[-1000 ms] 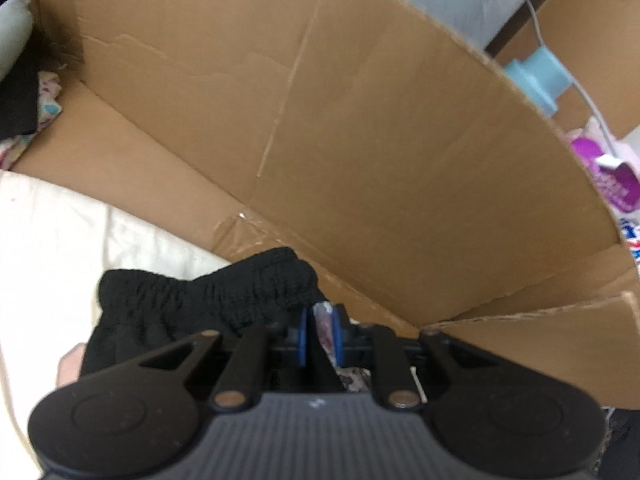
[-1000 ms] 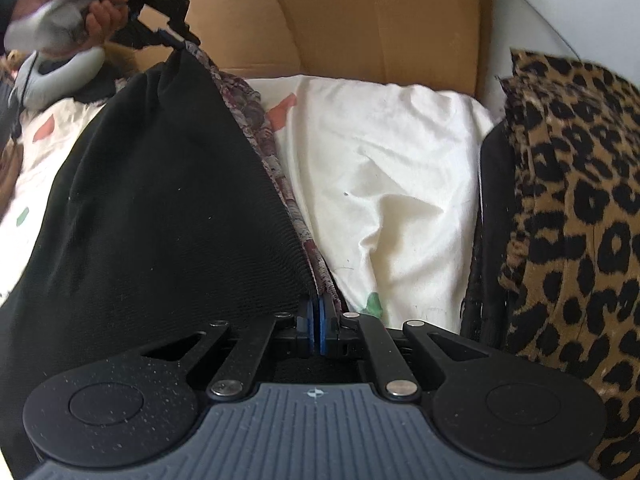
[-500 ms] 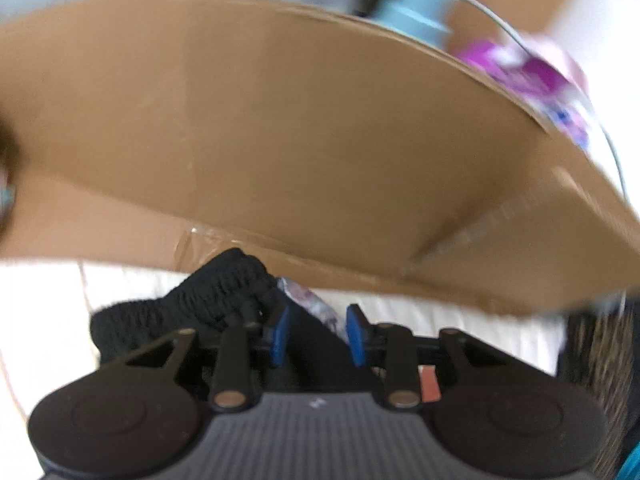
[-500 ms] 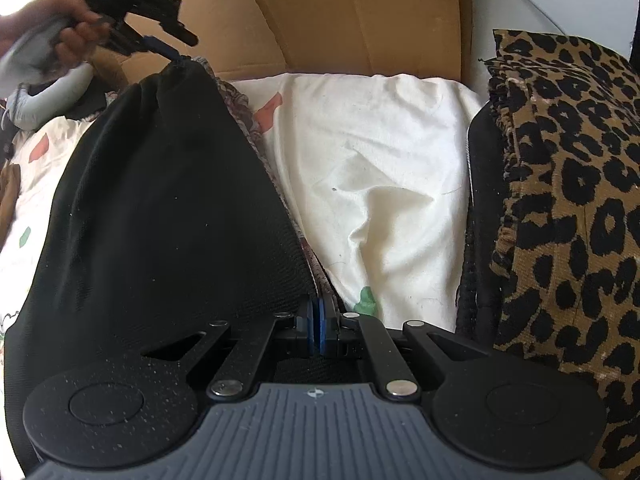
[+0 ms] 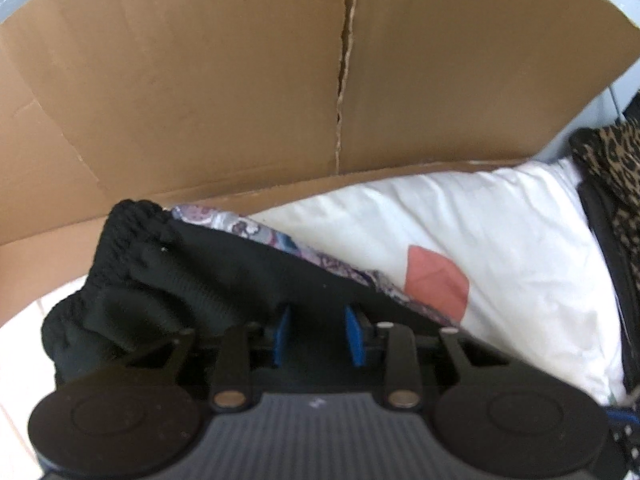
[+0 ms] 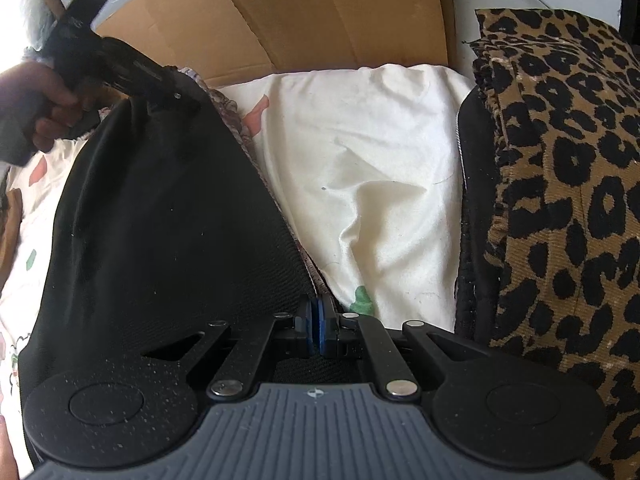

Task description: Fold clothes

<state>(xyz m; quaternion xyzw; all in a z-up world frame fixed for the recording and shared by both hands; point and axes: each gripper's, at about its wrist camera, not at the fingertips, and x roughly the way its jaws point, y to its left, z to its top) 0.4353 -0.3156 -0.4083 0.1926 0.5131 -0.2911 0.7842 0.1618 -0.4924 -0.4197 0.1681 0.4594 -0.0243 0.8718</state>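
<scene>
In the left wrist view, the black knitted garment with a gathered elastic waistband (image 5: 168,280) lies across the near half of the frame, over the white bed sheet with coloured patches (image 5: 480,240). Its bunched waistband rises at the far left, against the brown cardboard panel (image 5: 240,80). A strip of paisley-patterned lining (image 5: 280,236) runs along its right edge, slanting from far left to near right. The left gripper (image 5: 319,334) has its blue pads set clearly apart, with black fabric lying between them; whether the pads touch the cloth cannot be told. Leopard-print fabric (image 5: 616,160) shows at the far right edge.

The right wrist view shows what the other hides: the garment's whole length. Its long axis runs from the near centre, at the right gripper (image 6: 316,330), up to the far left, where the left gripper (image 6: 168,94) sits at the waistband end, held by the person's left hand (image 6: 44,104). The black cloth (image 6: 160,220) spreads wide on the left, and its patterned edge (image 6: 236,120) forms a straight diagonal. The right gripper's blue pads are pressed together on the garment's near corner. The sheet (image 6: 380,160) lies right of the garment, with the leopard-print fabric (image 6: 560,180) beyond it on the far right and cardboard (image 6: 300,20) behind.
</scene>
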